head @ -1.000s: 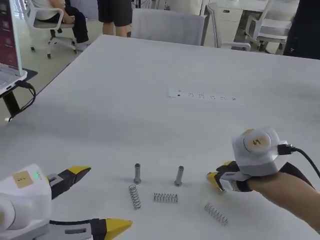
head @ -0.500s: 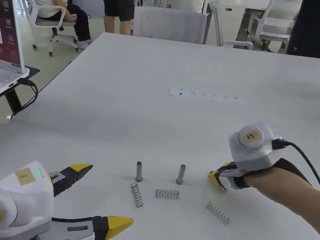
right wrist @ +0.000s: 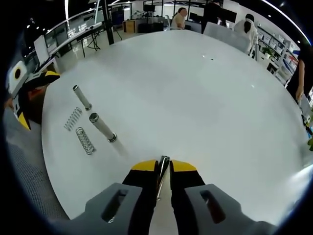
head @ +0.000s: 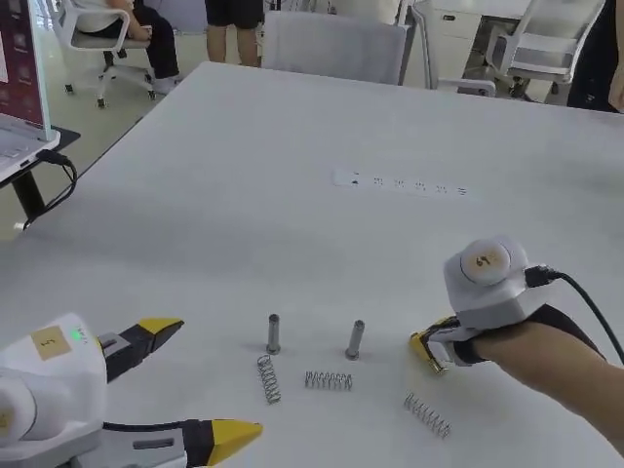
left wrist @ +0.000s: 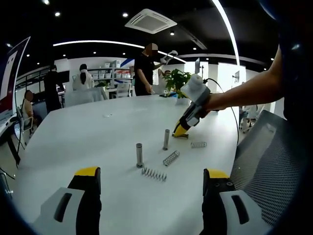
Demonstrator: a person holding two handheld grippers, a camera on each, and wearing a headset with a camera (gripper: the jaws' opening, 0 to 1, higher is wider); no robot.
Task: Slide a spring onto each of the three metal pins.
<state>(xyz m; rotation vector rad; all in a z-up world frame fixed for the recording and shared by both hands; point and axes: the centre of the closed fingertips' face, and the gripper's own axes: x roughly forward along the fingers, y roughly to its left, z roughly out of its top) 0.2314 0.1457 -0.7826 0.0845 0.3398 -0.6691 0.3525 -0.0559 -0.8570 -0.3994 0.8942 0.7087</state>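
Observation:
Two metal pins stand upright on the white table (head: 292, 224), a left pin (head: 273, 333) and a right pin (head: 355, 339). Three springs lie flat in front of them: one (head: 266, 378) below the left pin, one (head: 328, 380) in the middle, one (head: 427, 415) to the right. My right gripper (head: 429, 349) points down at the table right of the pins, its jaws closed on a third metal pin (right wrist: 164, 164). My left gripper (head: 200, 380) hovers at the near left, open and holding nothing. From the left gripper view I see the pins (left wrist: 139, 154) (left wrist: 166, 139) and the right gripper (left wrist: 182, 129) beyond them.
A row of flush power sockets (head: 405, 185) sits in the tabletop further back. A laptop (head: 19, 97) and its cable (head: 54, 180) are off the table's left side. Office chairs (head: 331, 49) and seated people line the far edge.
The head camera has drifted a little. The right gripper has tipped slightly more upright over its tips. Pins, springs and the left gripper stay where they were.

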